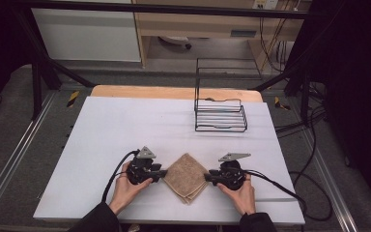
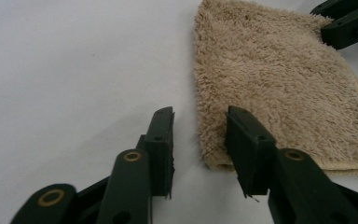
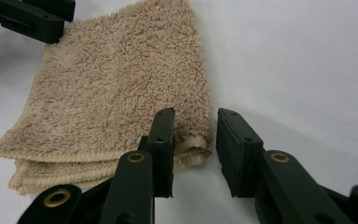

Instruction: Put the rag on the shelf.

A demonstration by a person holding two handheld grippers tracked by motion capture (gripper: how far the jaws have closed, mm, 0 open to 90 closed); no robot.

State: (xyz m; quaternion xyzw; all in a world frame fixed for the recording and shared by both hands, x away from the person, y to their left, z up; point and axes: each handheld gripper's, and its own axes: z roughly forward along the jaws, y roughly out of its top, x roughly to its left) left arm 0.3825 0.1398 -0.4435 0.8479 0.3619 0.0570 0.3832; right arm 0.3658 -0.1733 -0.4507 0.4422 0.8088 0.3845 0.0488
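Observation:
A folded tan towel (image 1: pixel 186 176) lies as a diamond near the front edge of the white table (image 1: pixel 125 125). My left gripper (image 1: pixel 164 173) points at its left corner and my right gripper (image 1: pixel 206 177) at its right corner, each held low in one of the person's hands. In the left gripper view the towel's (image 2: pixel 279 93) corner sits between the jaws of the left gripper (image 2: pixel 200 114), with a gap on the left side. In the right gripper view the right gripper (image 3: pixel 196 114) straddles the layered corner of the towel (image 3: pixel 121 93), its right jaw clear of the cloth.
A black wire rack (image 1: pixel 221 115) stands at the back right of the table. Black cables (image 1: pixel 290 193) trail from the grippers across the front right. The opposite gripper's jaws show at the far corner of the towel in each gripper view.

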